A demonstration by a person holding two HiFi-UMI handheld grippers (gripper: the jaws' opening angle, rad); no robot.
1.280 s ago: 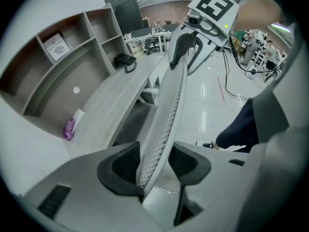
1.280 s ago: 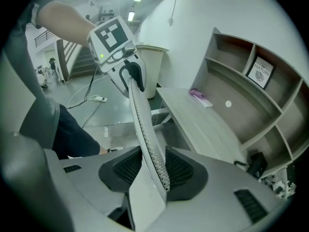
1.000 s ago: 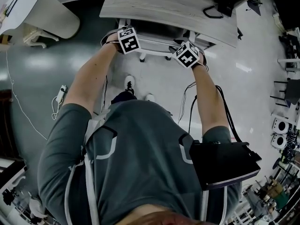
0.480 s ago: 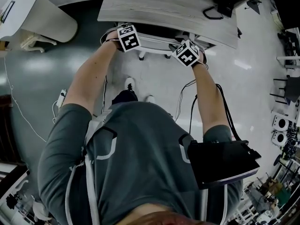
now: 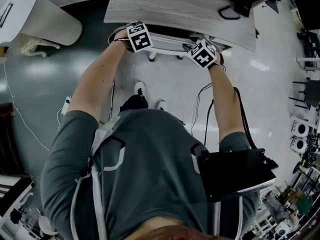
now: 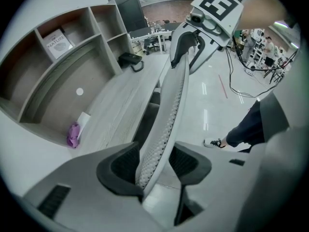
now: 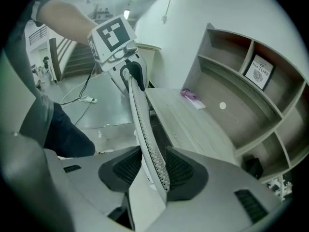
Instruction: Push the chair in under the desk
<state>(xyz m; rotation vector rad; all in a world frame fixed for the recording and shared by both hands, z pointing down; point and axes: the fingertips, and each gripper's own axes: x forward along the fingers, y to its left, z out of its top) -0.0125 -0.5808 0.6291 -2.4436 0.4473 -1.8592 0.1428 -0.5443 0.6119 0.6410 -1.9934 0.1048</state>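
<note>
The white mesh chair backrest (image 5: 167,42) stands upright at the front edge of the grey wooden desk (image 5: 185,9), with the seat tucked beneath the top. My left gripper (image 5: 138,36) clamps the backrest's top rim at its left end, my right gripper (image 5: 203,53) at its right end. In the left gripper view the rim (image 6: 169,110) runs between the dark pads of the left gripper (image 6: 154,166), and the right gripper (image 6: 212,13) grips its far end. In the right gripper view the rim (image 7: 142,124) sits between the pads of the right gripper (image 7: 153,170), with the left gripper (image 7: 116,45) beyond.
The desk hutch (image 6: 72,57) holds a book (image 6: 57,37). A purple object (image 6: 73,134) and a black item (image 6: 129,60) lie on the desktop. Cables and a power strip (image 5: 65,102) trail on the floor. A white rounded table (image 5: 45,19) stands at left. My shoes (image 5: 139,89) are behind the chair.
Both grippers and the backrest have moved a little toward the desk, so less of the chair shows in front of the desk edge. The grips are unchanged.
</note>
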